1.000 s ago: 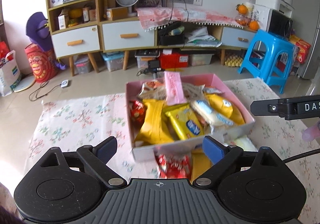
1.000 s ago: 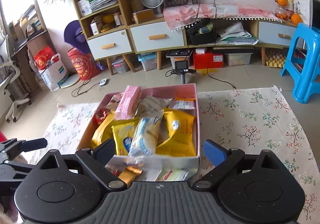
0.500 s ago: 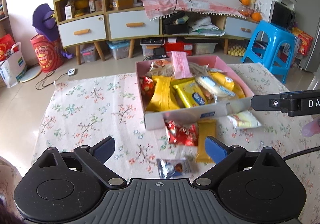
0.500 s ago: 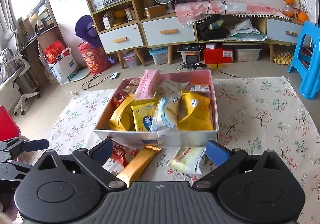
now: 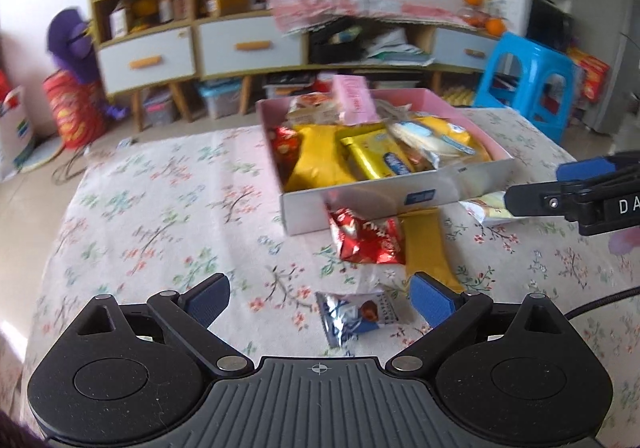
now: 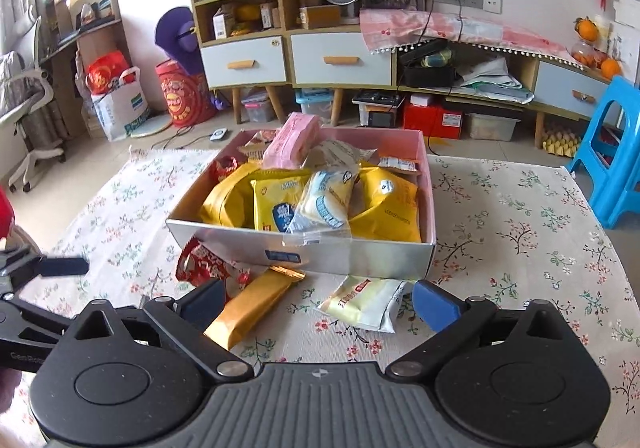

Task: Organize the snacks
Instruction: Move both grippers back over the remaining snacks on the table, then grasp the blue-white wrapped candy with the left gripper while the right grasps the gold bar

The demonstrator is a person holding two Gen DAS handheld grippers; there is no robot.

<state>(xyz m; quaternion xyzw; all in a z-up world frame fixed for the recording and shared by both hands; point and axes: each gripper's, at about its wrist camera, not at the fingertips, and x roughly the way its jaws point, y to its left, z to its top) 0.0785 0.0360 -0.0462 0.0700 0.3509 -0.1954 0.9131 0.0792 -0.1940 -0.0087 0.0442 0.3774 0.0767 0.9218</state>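
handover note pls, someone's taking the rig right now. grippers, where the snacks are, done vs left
Left gripper: open, empty, hovering over the silver-blue candy.
Right gripper: open, empty, just short of the box.
Pink box sits mid-table on the floral cloth, already packed with yellow and white packets.
Loose on the cloth in front of the box: red packet, long orange packet, pale cream packet, plus the candy.
Done: most snacks boxed. Left: those four.

Both grippers have drawn back from the box (image 5: 384,191) — loose packets (image 6: 248,304) now visible.
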